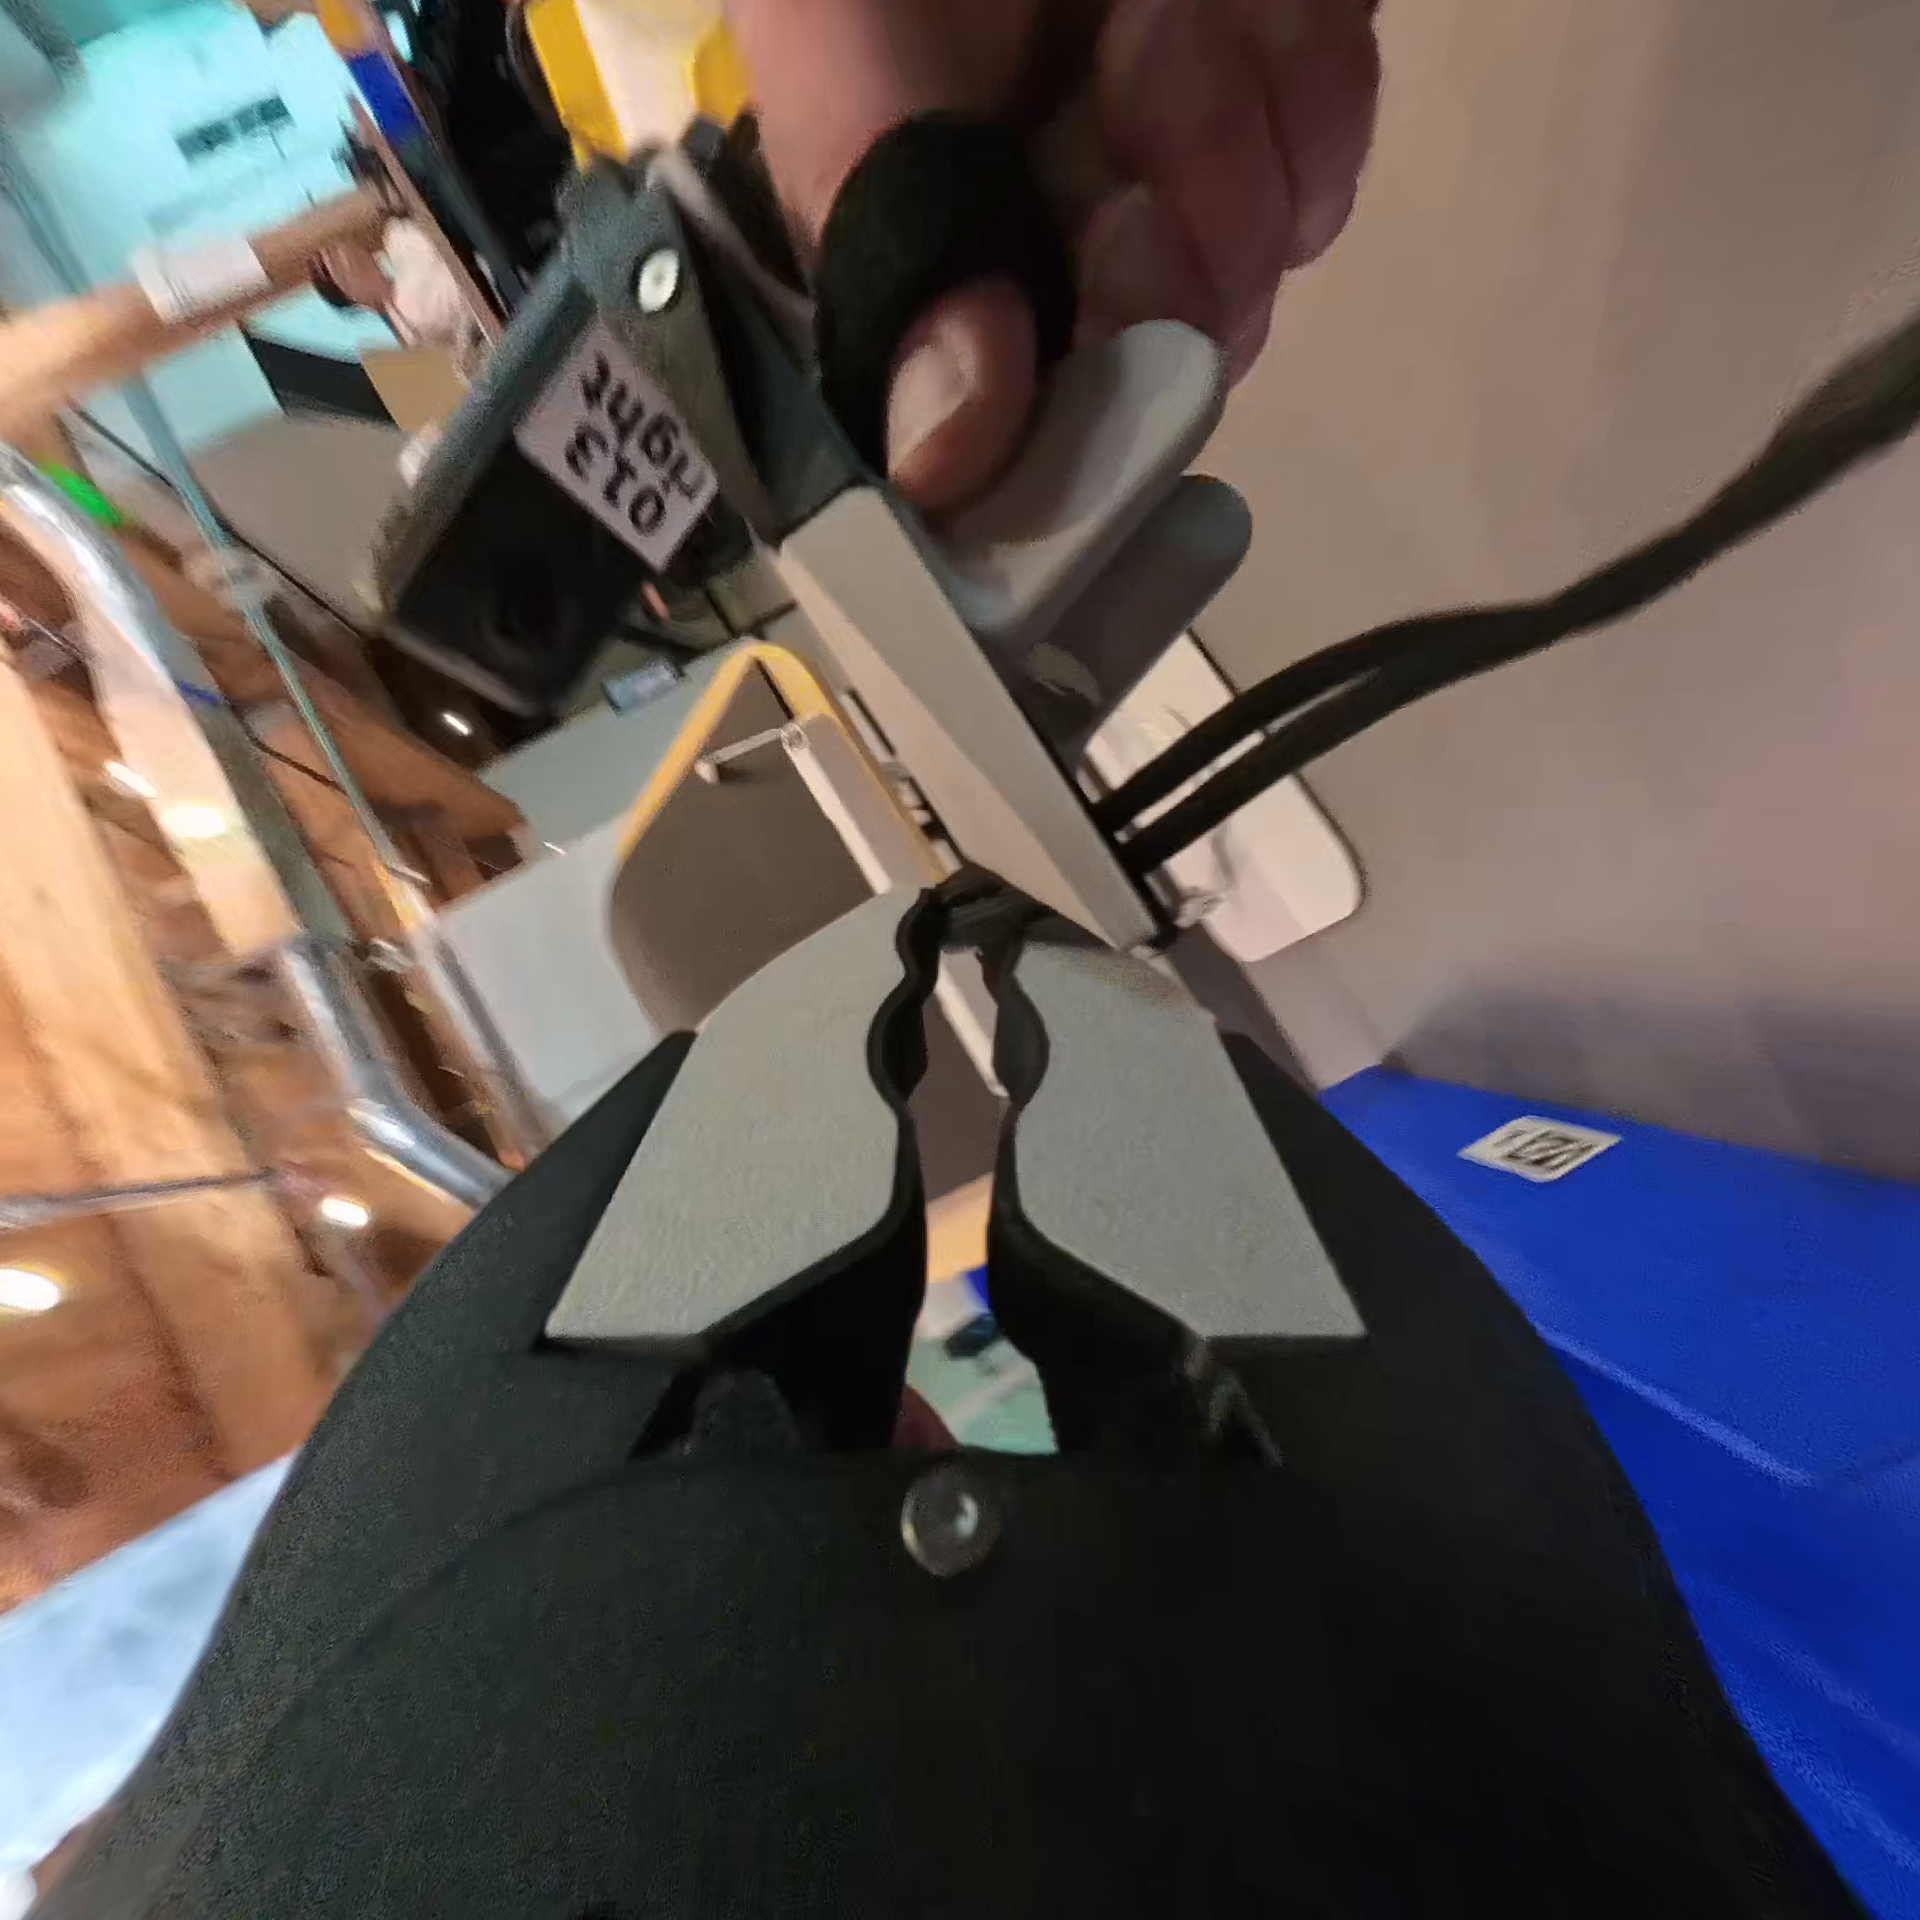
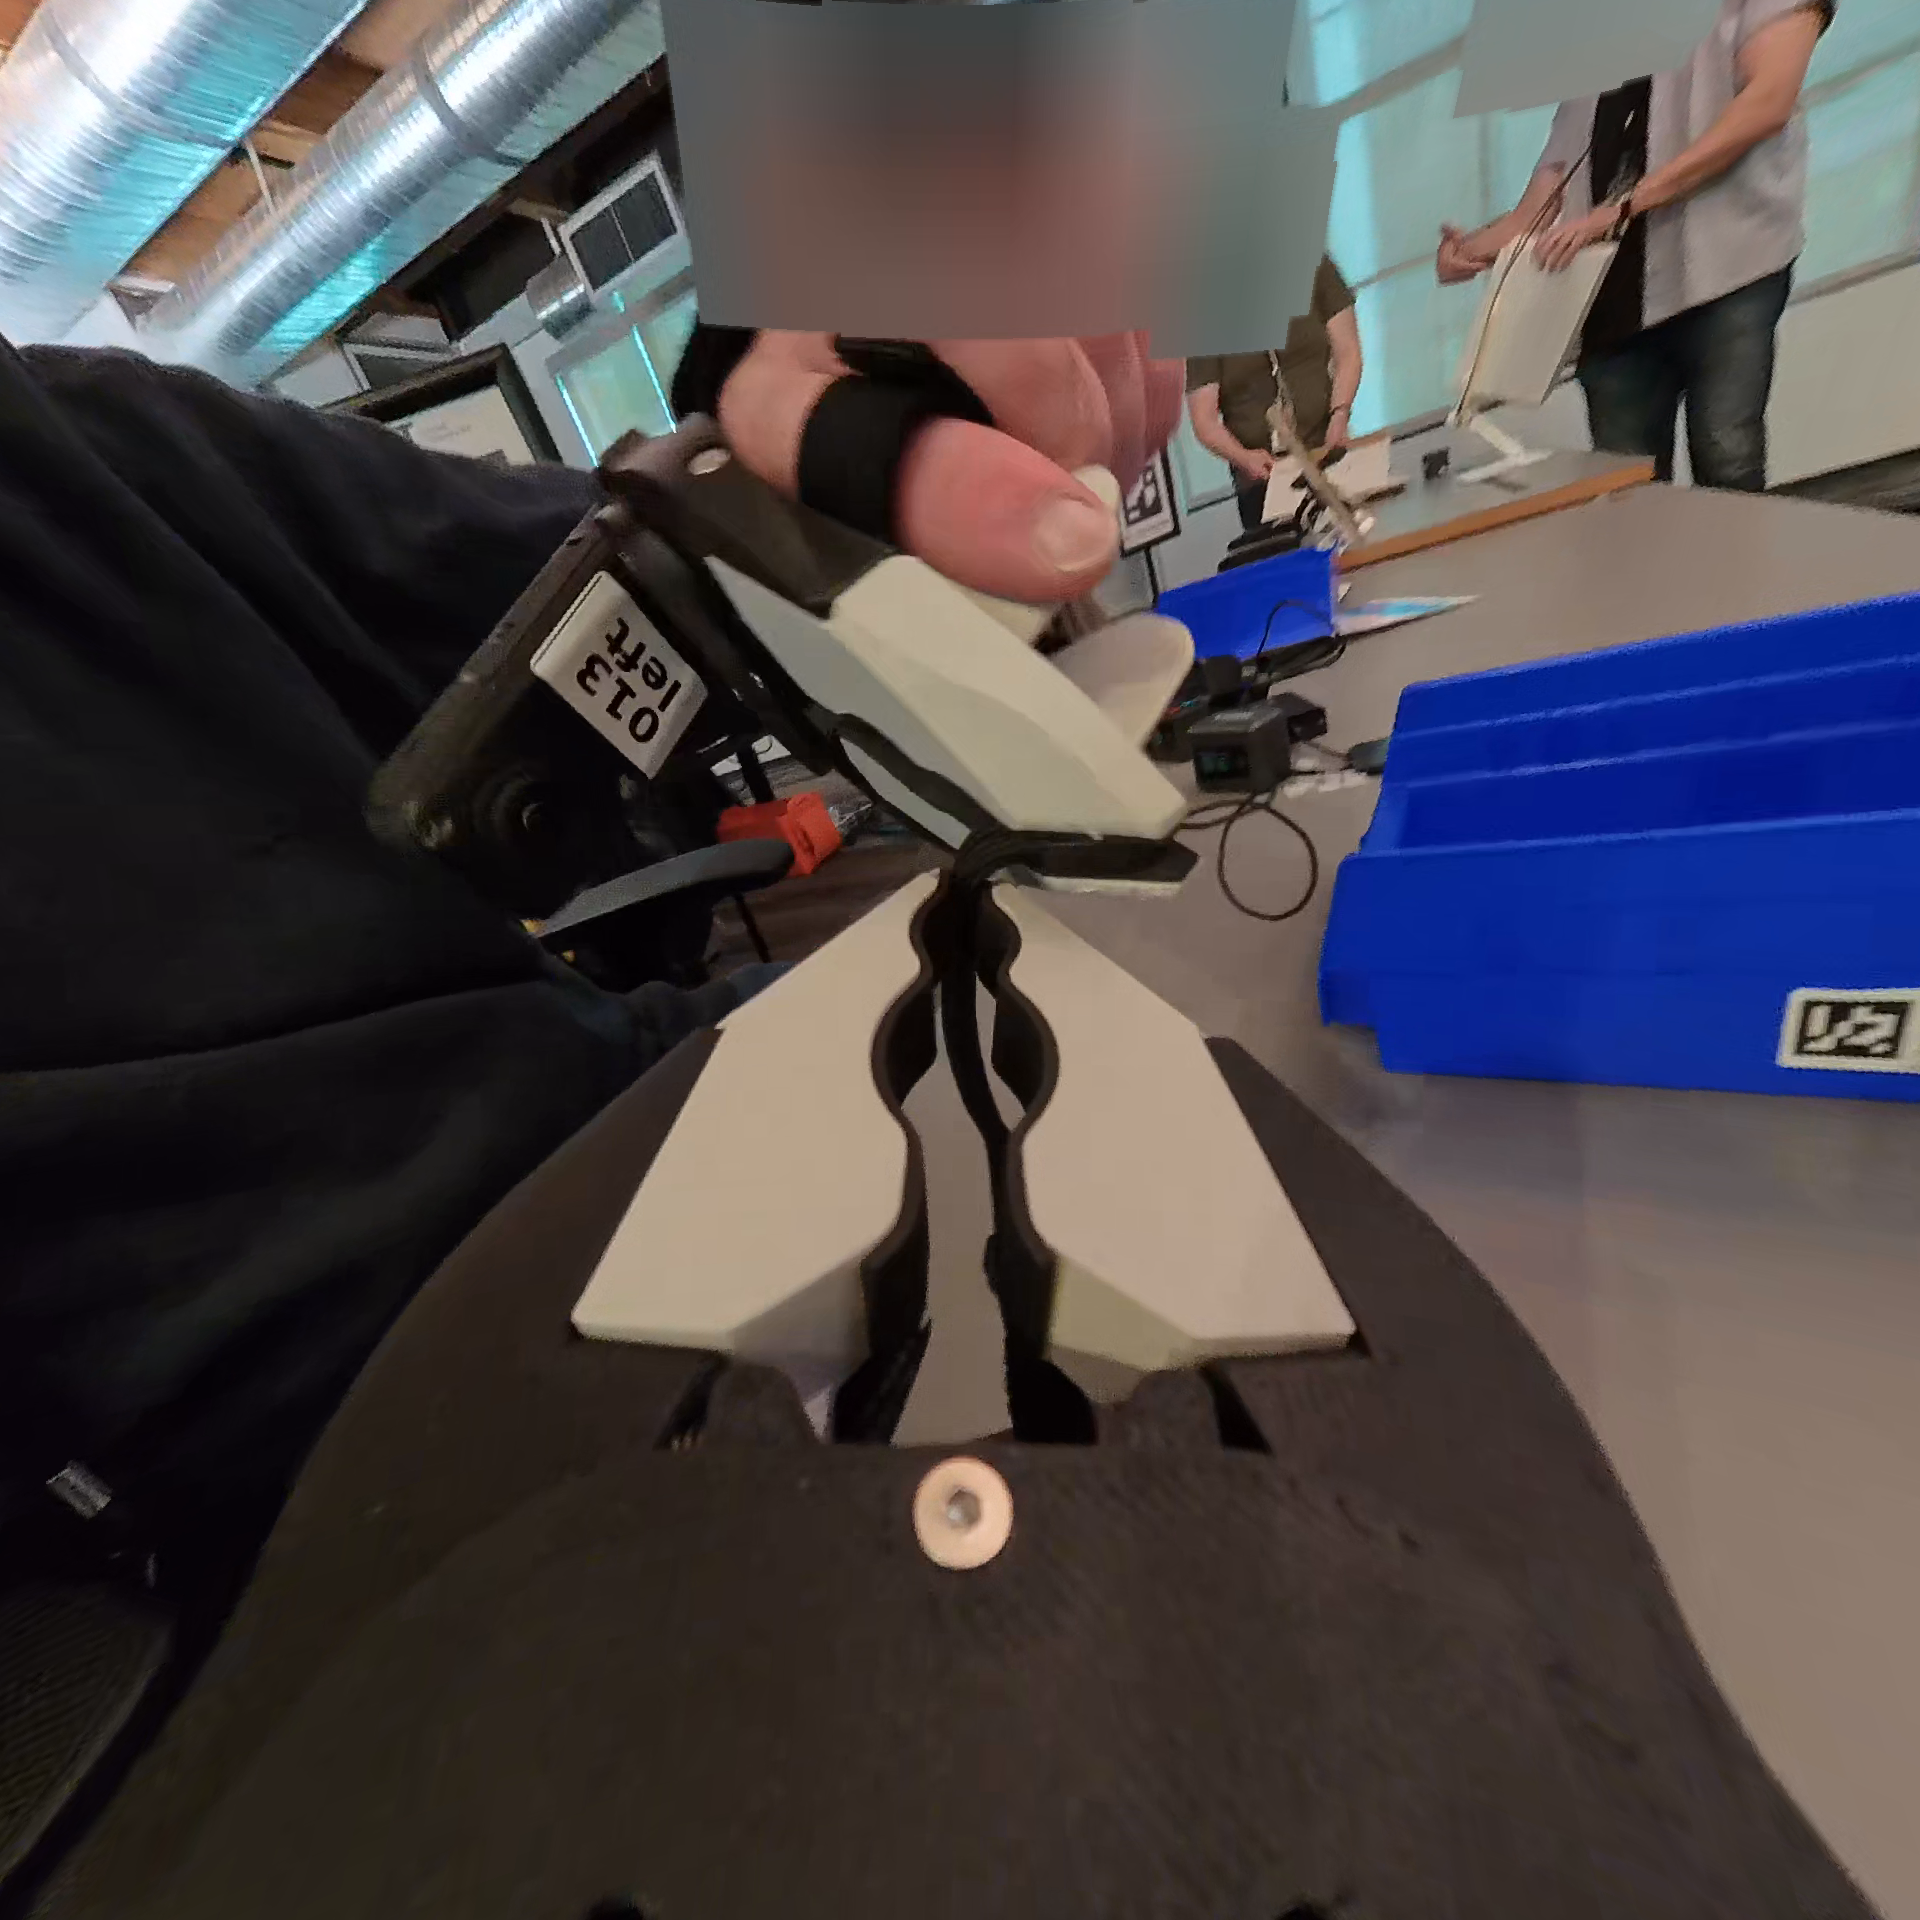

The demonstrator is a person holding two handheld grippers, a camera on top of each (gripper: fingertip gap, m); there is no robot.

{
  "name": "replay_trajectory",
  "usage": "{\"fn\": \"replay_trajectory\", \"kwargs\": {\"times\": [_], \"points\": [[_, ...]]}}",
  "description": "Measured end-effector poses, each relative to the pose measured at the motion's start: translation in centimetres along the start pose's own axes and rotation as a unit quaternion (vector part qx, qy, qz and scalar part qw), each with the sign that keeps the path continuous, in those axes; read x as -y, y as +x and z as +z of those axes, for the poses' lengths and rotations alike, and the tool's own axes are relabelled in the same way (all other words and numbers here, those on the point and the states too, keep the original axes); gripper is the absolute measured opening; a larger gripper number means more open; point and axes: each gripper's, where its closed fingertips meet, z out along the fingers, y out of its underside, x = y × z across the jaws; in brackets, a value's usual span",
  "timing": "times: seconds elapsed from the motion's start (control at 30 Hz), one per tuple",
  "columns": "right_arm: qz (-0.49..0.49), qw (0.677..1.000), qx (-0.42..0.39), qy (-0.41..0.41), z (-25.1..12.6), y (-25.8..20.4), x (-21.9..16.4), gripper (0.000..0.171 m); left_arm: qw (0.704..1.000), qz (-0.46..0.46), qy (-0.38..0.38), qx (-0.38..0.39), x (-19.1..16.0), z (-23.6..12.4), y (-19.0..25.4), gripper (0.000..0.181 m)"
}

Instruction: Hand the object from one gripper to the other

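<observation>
Mid-handover, both tools meet tip to tip in the air above the grey table (image 2: pixel 1662 1299), near its edge by the blue bin (image 2: pixel 1621 935). The object is a thin black cord (image 1: pixel 1455 665), doubled.

Left gripper (image 1: pixel 961 940): fingers nearly together, tips pinching the bunched cord end. Looks clamped on it, though the contact point is small and dark.

Right gripper (image 2: pixel 961 914): fingers close together with both cord strands running down the channel between the pads. Its tips touch the same bunch, so I judge it gripping too.

Judgement: the step in hand is confirming the receiver's hold before the giver lets go.
- Get the receiver's pinch fully on both strands, not just one.
- Keep both tools motionless, tips aligned.
- Open the giver slowly, then back straight out along the cord.
- Risk: thin cord slips through the wavy pad gap.
</observation>
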Motion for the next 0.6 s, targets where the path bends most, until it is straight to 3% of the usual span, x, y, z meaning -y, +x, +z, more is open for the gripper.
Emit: {"fn": "replay_trajectory", "kwargs": {"times": [0.13,0.23,0.4,0.53,0.6], "points": [[-0.050,0.997,-0.037,0.046,-1.4,0.3,2.3,0.027,0.974,-0.223,-0.008,-0.044,-1.8,0.4,0.5,0.007],[-0.087,0.989,-0.064,0.099,-2.7,0.3,4.3,0.042,0.911,-0.402,0.022,-0.087,-2.3,0.5,1.5,0.007],[-0.166,0.973,-0.124,0.102,-4.3,0.8,5.2,0.040,0.742,-0.641,0.121,-0.156,-1.1,0.2,2.6,0.007],[-0.274,0.950,-0.145,0.026,-3.2,0.0,3.8,0.041,0.607,-0.741,0.175,-0.227,0.5,0.1,3.4,0.007],[-0.361,0.916,-0.169,-0.034,-2.4,-0.2,2.6,0.043,0.537,-0.770,0.209,-0.273,1.4,-0.3,3.4,0.007]]}}
